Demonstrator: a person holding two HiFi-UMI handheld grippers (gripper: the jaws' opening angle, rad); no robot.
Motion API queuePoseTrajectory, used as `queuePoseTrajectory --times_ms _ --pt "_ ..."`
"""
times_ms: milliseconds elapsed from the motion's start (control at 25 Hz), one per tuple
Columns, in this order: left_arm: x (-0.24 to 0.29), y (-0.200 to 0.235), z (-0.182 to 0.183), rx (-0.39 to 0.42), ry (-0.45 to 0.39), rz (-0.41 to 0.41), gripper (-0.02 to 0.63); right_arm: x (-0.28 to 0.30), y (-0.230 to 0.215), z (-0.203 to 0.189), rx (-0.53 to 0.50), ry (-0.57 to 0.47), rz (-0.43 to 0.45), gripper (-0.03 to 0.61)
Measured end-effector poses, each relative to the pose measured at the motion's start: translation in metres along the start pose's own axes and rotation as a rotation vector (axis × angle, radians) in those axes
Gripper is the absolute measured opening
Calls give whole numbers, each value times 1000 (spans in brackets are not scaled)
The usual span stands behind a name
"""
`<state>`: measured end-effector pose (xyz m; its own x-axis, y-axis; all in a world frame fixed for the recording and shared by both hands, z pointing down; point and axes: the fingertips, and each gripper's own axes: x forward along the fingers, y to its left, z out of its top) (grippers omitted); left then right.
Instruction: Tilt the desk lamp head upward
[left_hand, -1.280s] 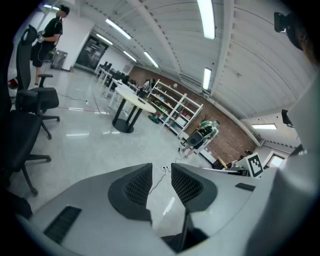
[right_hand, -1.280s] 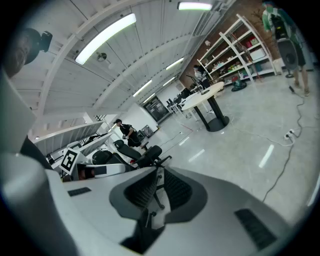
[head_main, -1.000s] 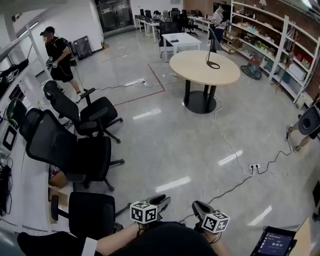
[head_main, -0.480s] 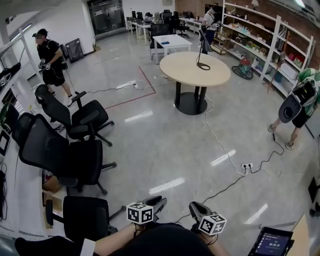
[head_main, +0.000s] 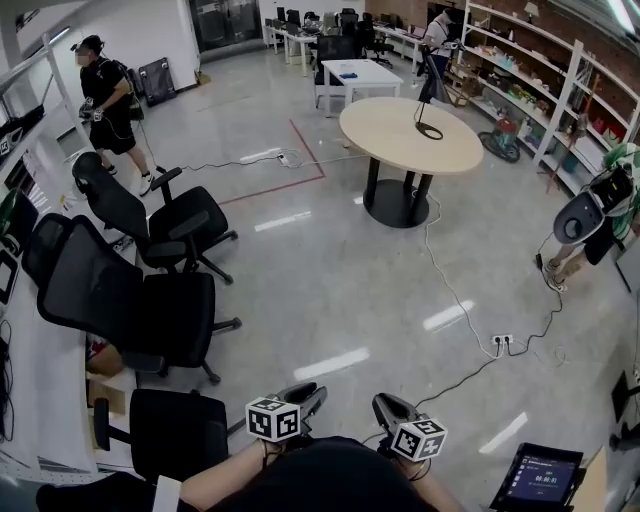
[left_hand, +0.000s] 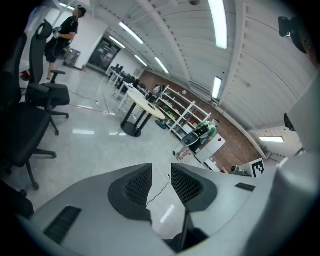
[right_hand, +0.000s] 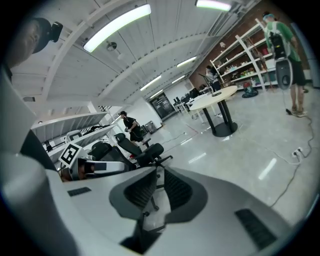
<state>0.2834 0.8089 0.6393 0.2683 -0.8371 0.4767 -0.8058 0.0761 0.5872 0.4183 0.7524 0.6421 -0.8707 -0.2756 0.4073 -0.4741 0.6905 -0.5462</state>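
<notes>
The desk lamp (head_main: 421, 98) stood upright at the far right, on the far part of the round table (head_main: 385, 140): thin and black, with a ring-shaped base. Its head was too small to read.

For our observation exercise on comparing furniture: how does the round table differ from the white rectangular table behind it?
The round table has a tan circular top; the white table has a rectangular one. The round table stands on one dark central pedestal, the white table on pale corner legs. The round table carries the desk lamp; the white table does not. Both stand on the glossy floor.
</notes>
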Motion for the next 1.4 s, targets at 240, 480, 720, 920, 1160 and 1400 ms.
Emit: queuePoseTrajectory --times_ms 240,480,720,920,1160,1400 --pt "-26 73 42 -91 -72 30 126 77 35 15 -45 91 10 48" --pt "-45 140 61 -166 -83 61 126 140 71 13 -100 189 29 48" --pt "-45 169 78 -242 -120 84 126 177 71 32 -107 231 30 48" --pt "-35 204 102 -254 -142 134 126 226 70 43 -162 274 77 48" --pt "-4 233 146 -243 -140 214 126 288 36 84 -79 275 126 48" --pt "43 241 224 -216 -176 266 126 340 1 149 -70 274 174 48"
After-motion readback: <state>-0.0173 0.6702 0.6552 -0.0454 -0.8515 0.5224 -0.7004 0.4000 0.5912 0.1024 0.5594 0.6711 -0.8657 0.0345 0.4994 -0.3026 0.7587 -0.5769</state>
